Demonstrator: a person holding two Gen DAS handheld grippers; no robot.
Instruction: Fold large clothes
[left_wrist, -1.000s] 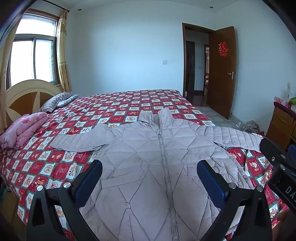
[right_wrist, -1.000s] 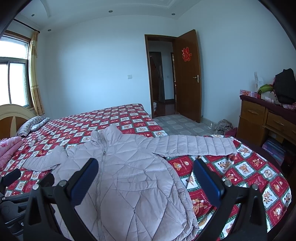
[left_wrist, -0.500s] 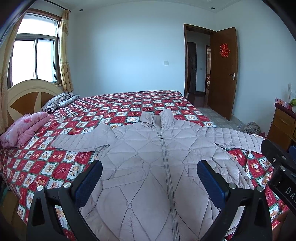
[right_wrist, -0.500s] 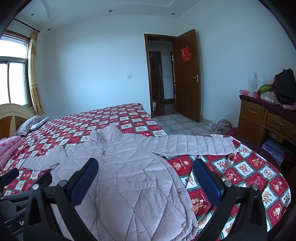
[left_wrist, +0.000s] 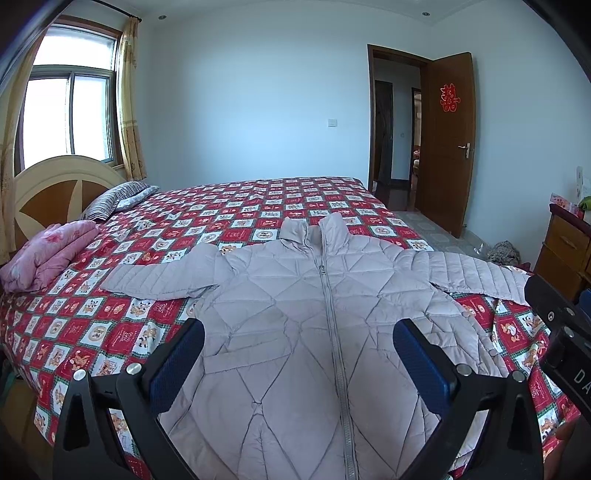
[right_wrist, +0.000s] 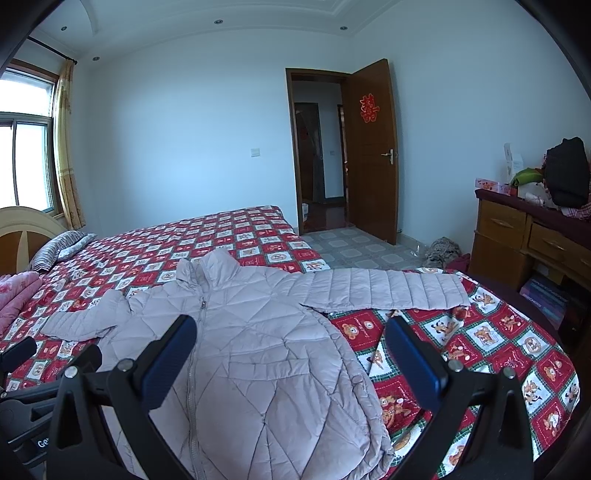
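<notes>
A pale grey quilted puffer jacket lies flat and zipped on the red patterned bedspread, collar away from me, both sleeves spread out sideways. My left gripper hovers open above the jacket's lower front, nothing between its blue pads. In the right wrist view the same jacket fills the lower left, its right sleeve stretched toward the bed's edge. My right gripper is open too, above the jacket's right side and the bedspread.
A folded pink blanket and a striped pillow lie by the headboard. A wooden dresser with clutter stands at right. The brown door is open onto tiled floor. The other gripper's body shows at right.
Both views have tilted slightly upward and drawn back a little, so the jacket sits lower in frame. The jacket has not moved and both grippers stay open.
</notes>
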